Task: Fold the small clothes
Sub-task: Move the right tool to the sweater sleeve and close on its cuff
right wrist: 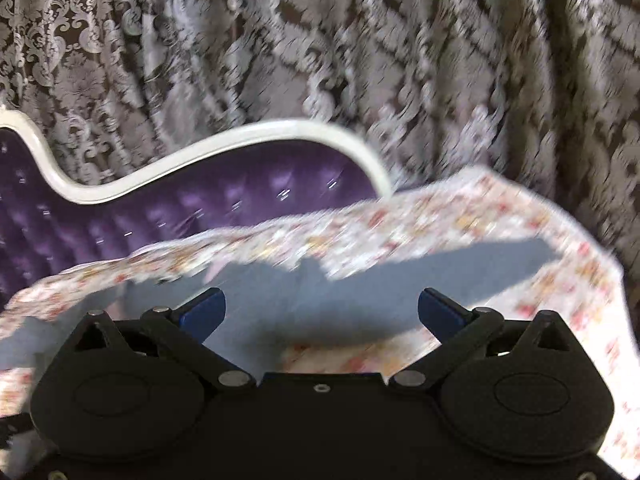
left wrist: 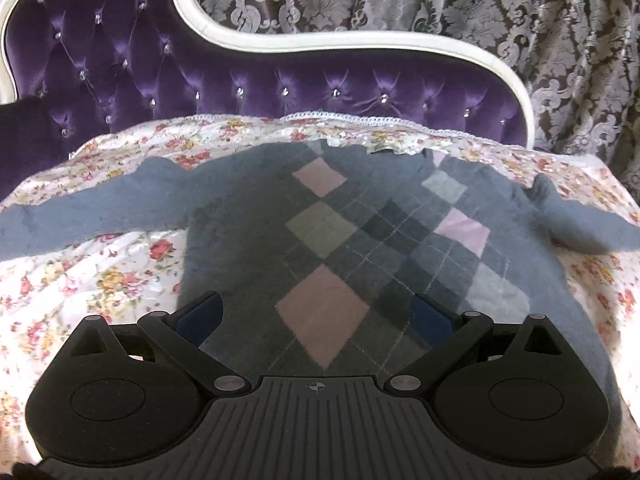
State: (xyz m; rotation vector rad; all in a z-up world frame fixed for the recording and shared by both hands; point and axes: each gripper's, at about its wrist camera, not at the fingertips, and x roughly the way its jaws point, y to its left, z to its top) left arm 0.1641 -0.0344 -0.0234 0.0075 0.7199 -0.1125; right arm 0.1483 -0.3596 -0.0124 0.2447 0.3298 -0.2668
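- Your left tongs [left wrist: 316, 314] are spread wide with nothing between them, their black linkage arms ending in flat blue pads [left wrist: 200, 316] that hang over the lower front of the sweater.
- Your right tongs [right wrist: 322, 312] are just as wide apart and hold nothing; their blue pads [right wrist: 438, 314] sit over the plain grey fabric near one sleeve, though that view is smeared by blur.
- The fuzzy grey knit sweater with pink, olive and pale grey argyle diamonds [left wrist: 332, 240] lies flat, front up, both long sleeves stretched out sideways and its neckline pointing away from you.
- Under it lies a glossy white cloth printed with small red and yellow roses [left wrist: 100, 272], creased in soft ridges, with a lace edge along its far side.
- Beyond the cloth rises a deep purple button-tufted velvet backrest [left wrist: 120, 64], studded with glinting crystals and bound by a curving cream frame [left wrist: 240, 38].
- Behind everything hangs a brown curtain with silvery damask scrolls [right wrist: 360, 40] in heavy folds.
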